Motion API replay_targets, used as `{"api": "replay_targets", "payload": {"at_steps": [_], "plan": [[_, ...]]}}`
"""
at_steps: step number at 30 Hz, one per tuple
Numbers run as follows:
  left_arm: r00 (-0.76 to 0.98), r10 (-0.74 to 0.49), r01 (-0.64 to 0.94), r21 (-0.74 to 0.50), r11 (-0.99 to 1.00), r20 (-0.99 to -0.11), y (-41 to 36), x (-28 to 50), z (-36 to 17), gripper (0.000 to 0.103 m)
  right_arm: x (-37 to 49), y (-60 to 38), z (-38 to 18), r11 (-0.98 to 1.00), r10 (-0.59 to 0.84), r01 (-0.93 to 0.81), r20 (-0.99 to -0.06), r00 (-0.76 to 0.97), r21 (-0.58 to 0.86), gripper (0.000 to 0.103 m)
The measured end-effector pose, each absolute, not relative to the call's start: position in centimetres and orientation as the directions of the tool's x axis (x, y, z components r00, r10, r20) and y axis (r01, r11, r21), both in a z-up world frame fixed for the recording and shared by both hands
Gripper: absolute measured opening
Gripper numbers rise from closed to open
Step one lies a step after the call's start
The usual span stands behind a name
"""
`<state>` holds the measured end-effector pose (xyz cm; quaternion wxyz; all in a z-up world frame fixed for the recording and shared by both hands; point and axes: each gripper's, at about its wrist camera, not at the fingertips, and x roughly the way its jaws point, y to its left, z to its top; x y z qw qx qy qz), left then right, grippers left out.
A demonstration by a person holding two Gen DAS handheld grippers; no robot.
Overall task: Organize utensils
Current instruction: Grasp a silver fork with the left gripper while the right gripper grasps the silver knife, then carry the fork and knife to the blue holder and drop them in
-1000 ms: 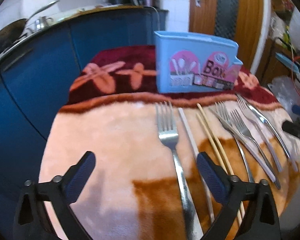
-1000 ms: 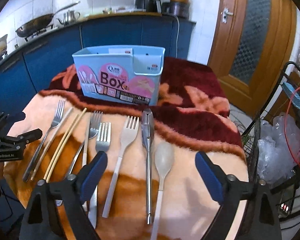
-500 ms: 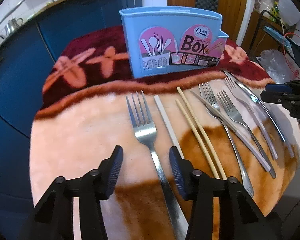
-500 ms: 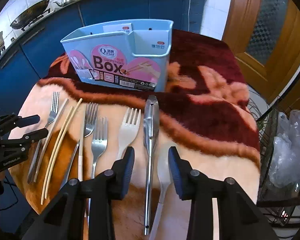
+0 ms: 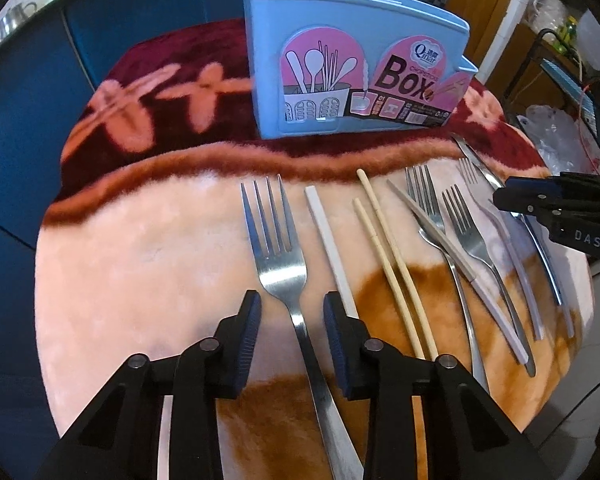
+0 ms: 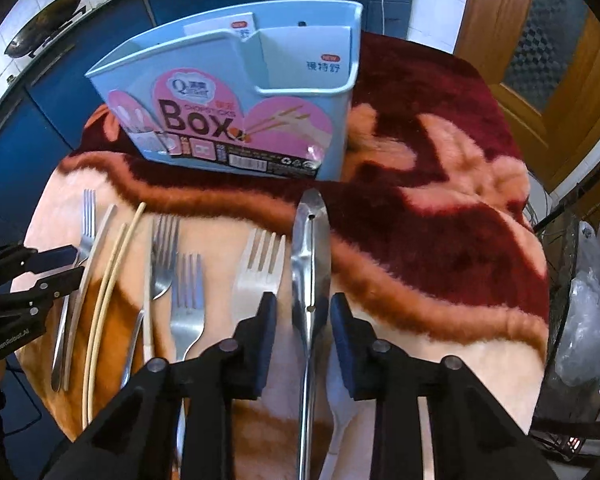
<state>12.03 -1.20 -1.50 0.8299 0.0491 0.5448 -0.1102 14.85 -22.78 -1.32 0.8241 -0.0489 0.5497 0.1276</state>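
The left gripper [image 5: 292, 312] had just been closing, its ribbed pads [image 5: 249, 332] standing either side of a steel fork's [image 5: 278, 268] neck with a gap still showing on both sides, so nothing was clamped. The right gripper [image 6: 303, 316] had likewise been narrowing around the steel tongs [image 6: 311, 264]; its pads [image 6: 266, 332] flanked the tongs closely, though contact seemed not quite made and the view left that hard to judge. Beside the left fork lay a white chopstick [image 5: 332, 252], then a pair of pale yellow chopsticks [image 5: 392, 264] and several more forks [image 5: 466, 232]. A white fork [image 6: 260, 268] lay just left of the tongs, and a white spoon [image 6: 340, 412] showed under the right pad. All rested on a peach and maroon blanket [image 5: 140, 248], in front of the upright blue chopsticks box [image 6: 236, 92].
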Motion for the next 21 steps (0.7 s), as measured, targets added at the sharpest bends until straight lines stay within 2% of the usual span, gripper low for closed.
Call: {"api": "replay_targets", "payload": {"at_steps": [4,5,13,21], "plan": [[0.384,-0.143,0.245,-0.048,0.968,-0.912,-1.1,11.9,-1.5,0.014,14.6,-23.1,-1.6,0.965,0.167,-0.250,-0.909,0.381,0.073,0.022],[0.384,-0.151,0.245,-0.057,0.968,-0.911,-1.0,11.8,-1.4,0.012,14.4,-23.2,-1.6,0.966,0.172,-0.249,-0.905,0.390,0.076,0.021],[0.468,-0.230,0.241,-0.127,0.962,-0.854,0.4,10.0,-0.6,0.002,12.0,-23.7,0.0,0.957,0.263,-0.249,-0.815,0.516,0.151,0.021],[0.634,-0.254,0.244,-0.122,0.962,-0.731,1.2,6.5,1.7,0.002,8.0,-23.5,2.8,0.938,0.343,-0.284,-0.666,0.662,0.200,0.021]]}}
